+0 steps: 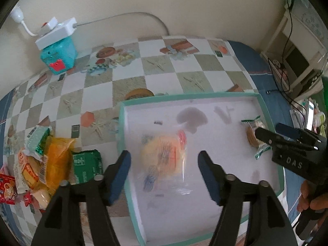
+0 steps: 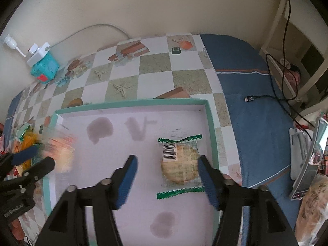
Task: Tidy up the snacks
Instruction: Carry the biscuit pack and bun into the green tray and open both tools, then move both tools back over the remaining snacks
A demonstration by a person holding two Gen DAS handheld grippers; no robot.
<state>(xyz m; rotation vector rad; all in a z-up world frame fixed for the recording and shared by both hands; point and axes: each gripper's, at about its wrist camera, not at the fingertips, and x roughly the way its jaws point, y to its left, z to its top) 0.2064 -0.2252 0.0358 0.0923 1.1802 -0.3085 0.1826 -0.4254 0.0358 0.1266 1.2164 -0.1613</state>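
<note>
Item: round cracker packet (image 2: pixel 180 164), lying in the teal-rimmed tray (image 2: pixel 211 135), near its right wall. I judge it light, crinkly, brittle; I'd pinch across the disc gently. My right gripper (image 2: pixel 167 181) and left gripper (image 1: pixel 165 176) both gape, holding nothing.
</note>
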